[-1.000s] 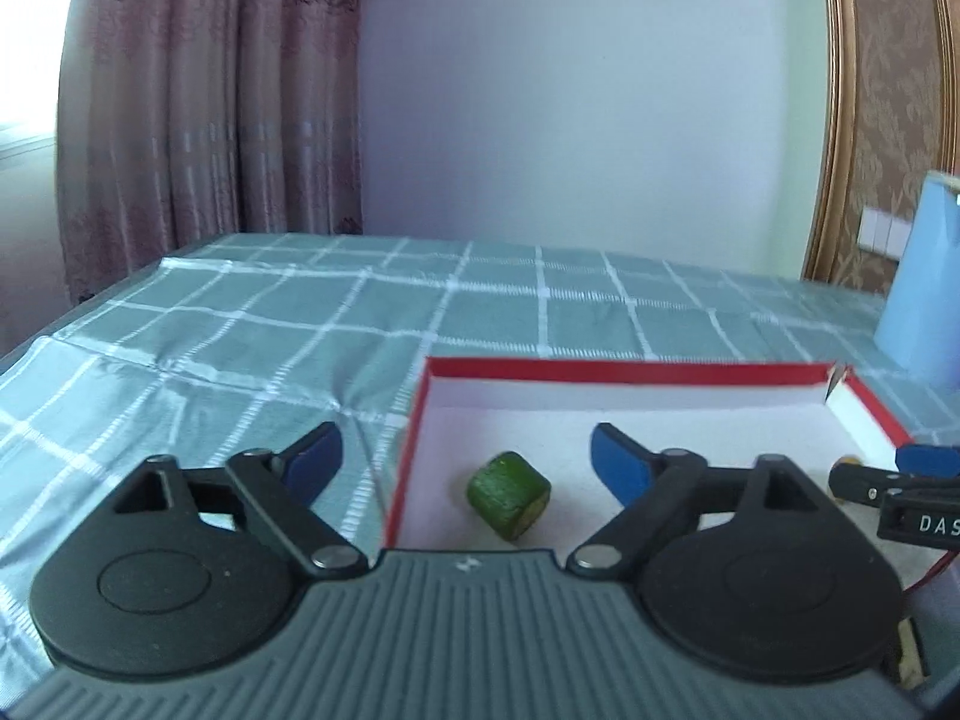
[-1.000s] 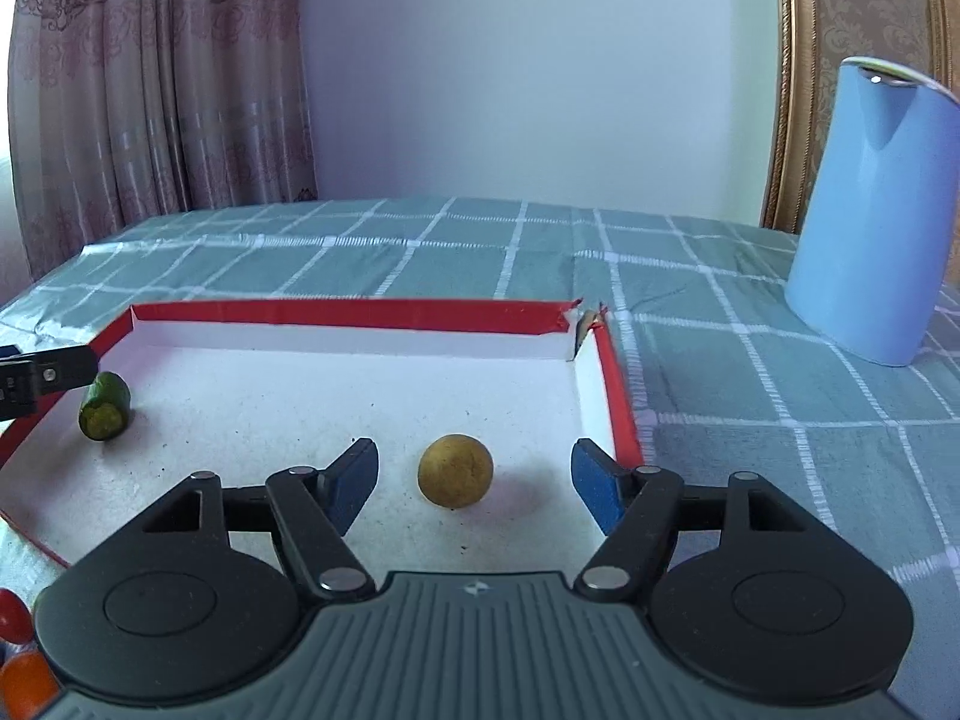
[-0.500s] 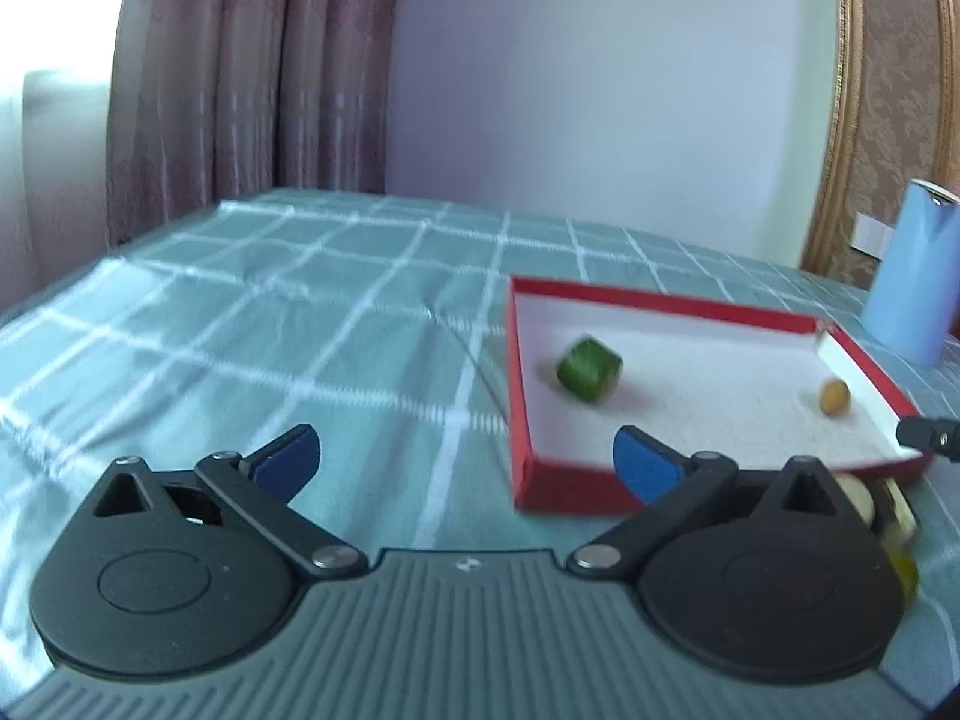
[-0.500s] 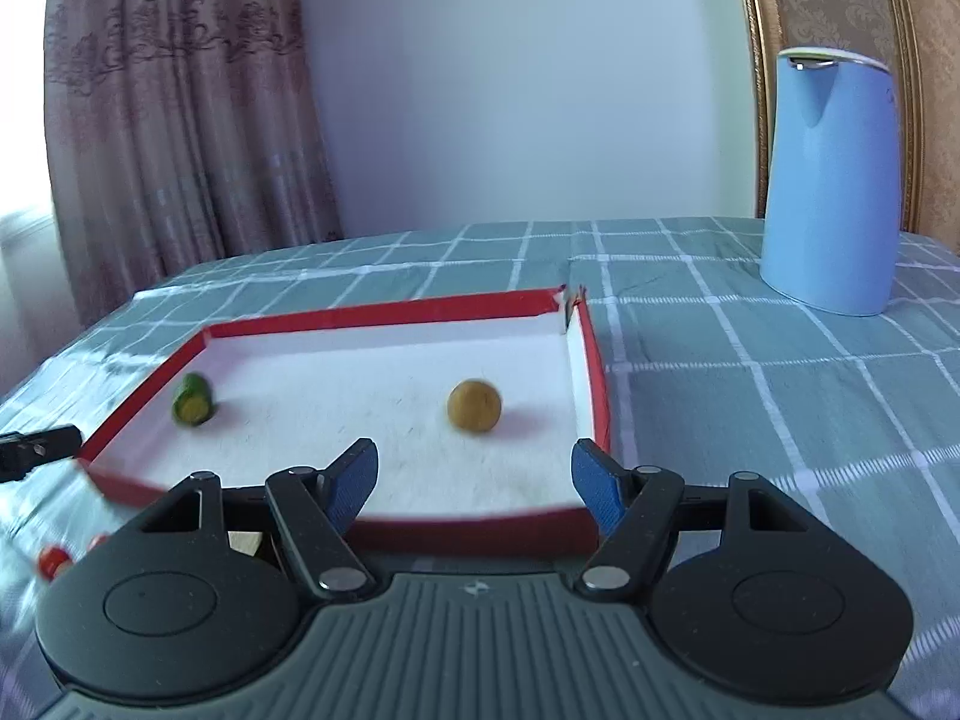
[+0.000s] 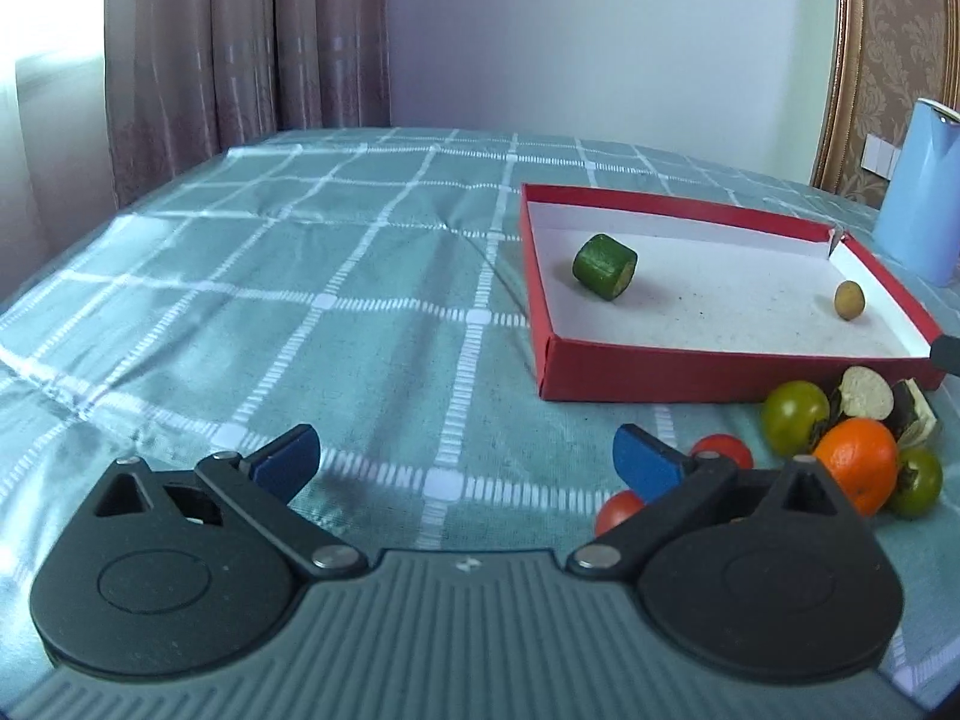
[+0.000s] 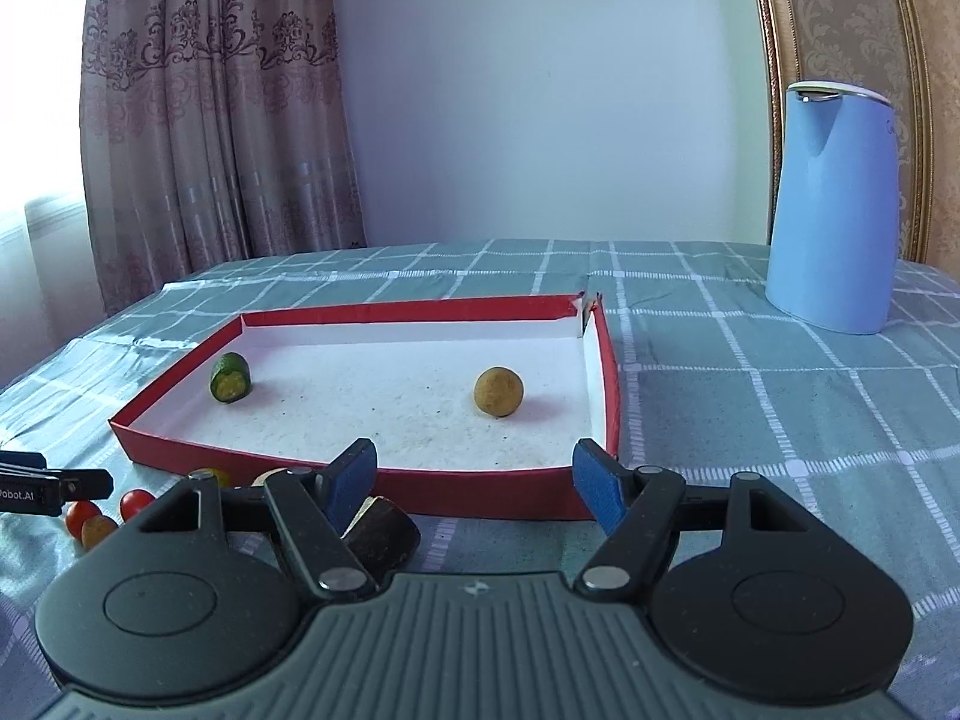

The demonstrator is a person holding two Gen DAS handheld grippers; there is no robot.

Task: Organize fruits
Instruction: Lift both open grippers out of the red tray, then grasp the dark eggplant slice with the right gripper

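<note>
Left gripper (image 5: 465, 459): jaws spread as wide as they go, having just been opening; nothing between them, only bare checked cloth beneath.
Left gripper contact: none that shows; its right finger (image 5: 645, 462) stands in front of two red cherry tomatoes (image 5: 723, 450), and whether it touches them cannot be told.
Right gripper (image 6: 474, 480): jaws apart at a middling width, empty; between them shows the near wall of the red box (image 6: 498, 495).
Right gripper contact: its left finger (image 6: 351, 480) is in front of a dark cut piece of fruit (image 6: 384, 531); touching or not, cannot tell.
Red box: lies on the green checked tablecloth (image 5: 300, 276), towards the table's right half, white inside.
In the box: a green cut chunk (image 5: 603, 267) near the far left corner; a small tan round fruit (image 6: 498, 391) near the right wall.
Loose fruit: heaped on the cloth just outside the box's near wall, by its near right corner in the left view: an orange (image 5: 858, 462), a green tomato (image 5: 795, 417), a smaller green one (image 5: 915, 480), a pale cut slice (image 5: 867, 393).
Blue kettle (image 6: 831, 204): upright on the cloth beyond the box's far right corner, well apart from it.
</note>
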